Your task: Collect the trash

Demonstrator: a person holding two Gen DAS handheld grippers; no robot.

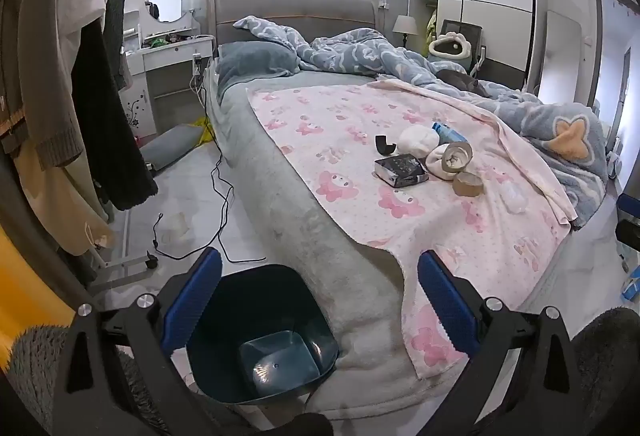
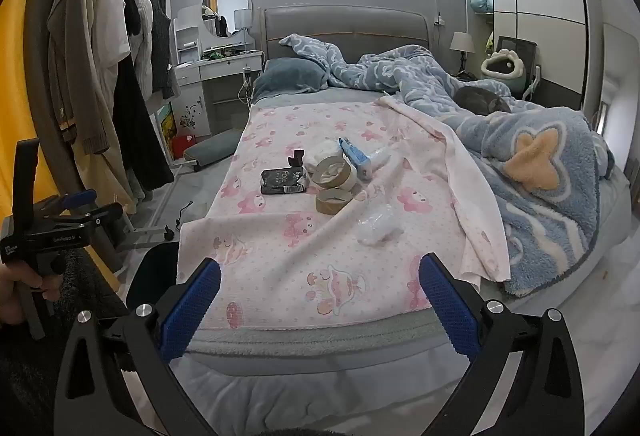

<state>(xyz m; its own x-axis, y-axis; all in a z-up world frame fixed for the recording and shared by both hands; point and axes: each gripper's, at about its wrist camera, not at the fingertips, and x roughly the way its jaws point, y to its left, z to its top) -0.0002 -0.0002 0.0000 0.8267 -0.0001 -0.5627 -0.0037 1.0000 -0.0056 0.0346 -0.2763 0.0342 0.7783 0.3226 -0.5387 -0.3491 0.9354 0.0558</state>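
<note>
The left gripper, with its blue ribbed pads on black arms, hung with its jaws spread wide and nothing between them, above a dark teal plastic bin that stood on the floor against the near corner of the bed. The bin looked empty, its bare bottom showing. The right gripper likewise stood wide apart and empty, over the foot edge of the bed. In the right wrist view the left gripper showed at the far left, held by a hand.

The trash lay in a loose cluster on a pink blanket printed with cartoon figures, spread over the middle of the bed. A flat black packet with white lettering lay nearest the left side, with a small black curved piece just behind it. Beside these sat a crumpled white wad, a nearly spent brown tape roll tipped on its edge, and a second brown tape roll lying flat just in front of it. A blue and white tube-shaped wrapper lay behind the rolls. A clear crumpled plastic wrapper lay apart, nearer the foot of the bed.

A blue fleece duvet with cream cloud shapes was heaped along the right side of the bed.
</note>
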